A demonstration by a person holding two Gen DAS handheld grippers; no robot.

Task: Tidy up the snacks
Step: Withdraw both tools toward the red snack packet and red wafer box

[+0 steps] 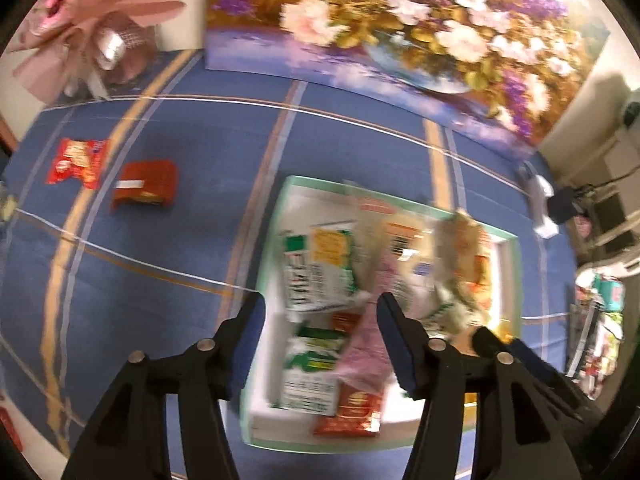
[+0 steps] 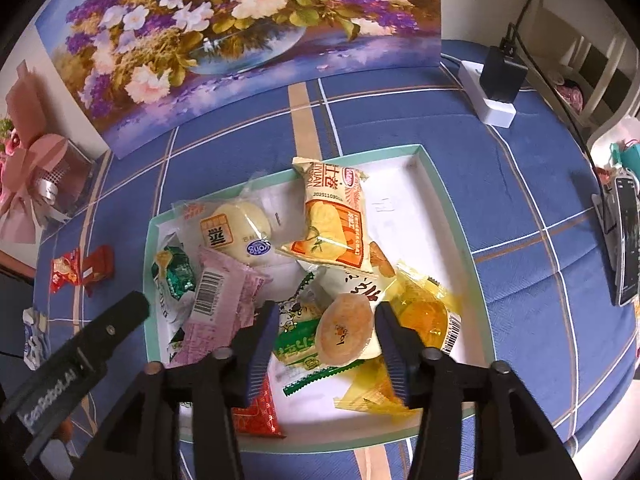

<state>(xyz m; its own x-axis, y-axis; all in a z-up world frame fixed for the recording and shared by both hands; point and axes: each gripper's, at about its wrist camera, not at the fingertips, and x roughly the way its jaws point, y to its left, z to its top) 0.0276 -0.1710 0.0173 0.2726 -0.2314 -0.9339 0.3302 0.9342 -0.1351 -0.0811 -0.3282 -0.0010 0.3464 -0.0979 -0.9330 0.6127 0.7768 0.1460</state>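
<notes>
Black tongs (image 2: 326, 336) with blue ribbed pads (image 2: 262, 344), silver rivets

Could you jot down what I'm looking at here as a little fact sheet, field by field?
Setting: blue plaid tablecloth with a flower painting propped at the back
Container: shallow white box with a green rim
In the box: a jumble of wrapped snacks, including a yellow packet, a pink packet and a round pastry
Outside the box: two red packets on the cloth
Left gripper: open, over the box, nothing held
Right gripper: open, fingers either side of the round pastry
</notes>
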